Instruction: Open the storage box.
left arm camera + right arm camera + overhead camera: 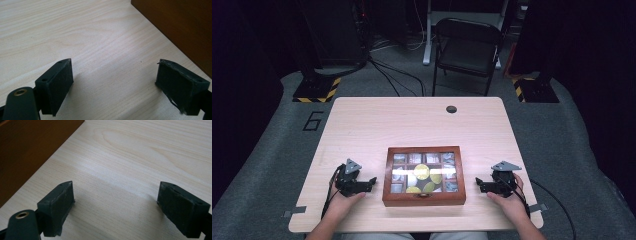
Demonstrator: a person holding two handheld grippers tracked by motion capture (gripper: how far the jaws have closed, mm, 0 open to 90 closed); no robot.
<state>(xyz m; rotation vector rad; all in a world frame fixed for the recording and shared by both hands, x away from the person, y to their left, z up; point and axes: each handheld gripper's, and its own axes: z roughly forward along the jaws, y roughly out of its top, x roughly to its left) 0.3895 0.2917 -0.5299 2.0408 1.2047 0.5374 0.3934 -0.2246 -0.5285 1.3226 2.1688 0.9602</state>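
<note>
A wooden box (423, 176) with a glazed, gridded lid is set near the table's (412, 120) front edge, about midway between its left and right edges, with a small metal clasp (424, 195) at the middle of its front wall. Through the panes, compartments with packets and some round yellow-green pieces are seen; what these are cannot be told.

The left gripper (371, 181) is held just beside the box's left wall, the right gripper (479, 184) just beside its right wall, each turned inward toward it. In the left gripper view the jaws are spread wide over bare table (100, 37), with nothing between them and the box's dark side (180, 27) apart from the pads. The same is seen in the right gripper view, where the brown wall (32, 150) lies to one side.

The box is judged stiff and fairly heavy, its varnished walls likely smooth under the pads, and its glass lid fragile. It looks too wide to be taken between one pair of jaws. It would better be steadied at a side wall while the lid's front rim near the clasp is lifted, the glass left unpressed.
</note>
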